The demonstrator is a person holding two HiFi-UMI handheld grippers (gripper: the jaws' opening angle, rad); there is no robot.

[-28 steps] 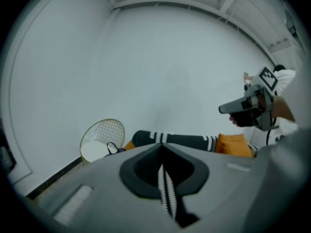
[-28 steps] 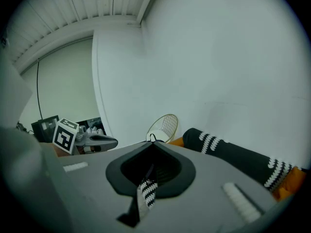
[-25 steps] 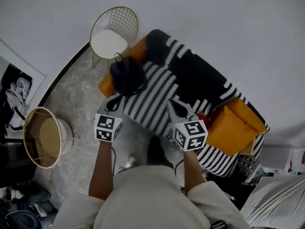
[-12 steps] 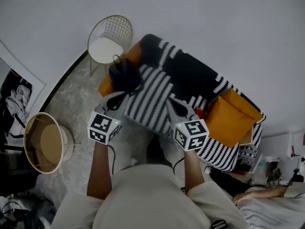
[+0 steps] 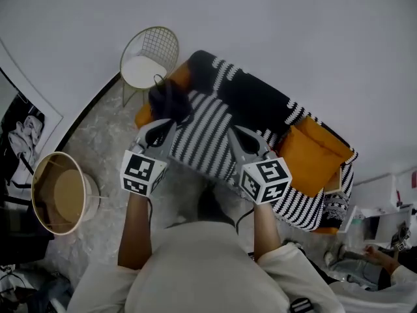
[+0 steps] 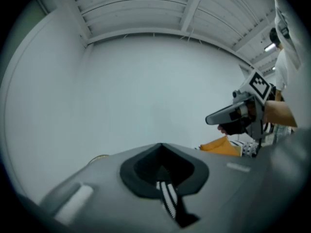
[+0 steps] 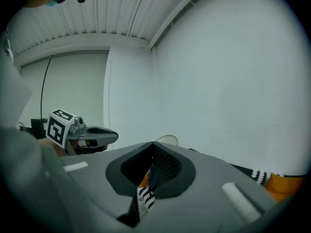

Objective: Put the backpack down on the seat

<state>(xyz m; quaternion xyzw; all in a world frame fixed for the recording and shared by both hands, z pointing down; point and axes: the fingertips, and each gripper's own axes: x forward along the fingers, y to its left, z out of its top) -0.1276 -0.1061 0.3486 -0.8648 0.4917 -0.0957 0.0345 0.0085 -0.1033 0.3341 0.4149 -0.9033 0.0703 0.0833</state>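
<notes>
The dark backpack sits on the left end of the sofa, on its black-and-white striped throw, close to an orange cushion corner. My left gripper hovers just in front of the backpack with its jaws shut and nothing between them. My right gripper hangs over the middle of the seat, also shut and empty. In the left gripper view the closed jaws point at the bare wall, with the right gripper off to the side. The right gripper view shows its own closed jaws and the left gripper.
A gold wire chair with a white seat stands left of the sofa. A round lamp shade and a framed picture are at the left. Orange cushions lie on the sofa's right end. Someone's hand shows at lower right.
Both grippers have risen and drawn back a little from the sofa, still shut. The backpack stays where it lay on the sofa's left end.
</notes>
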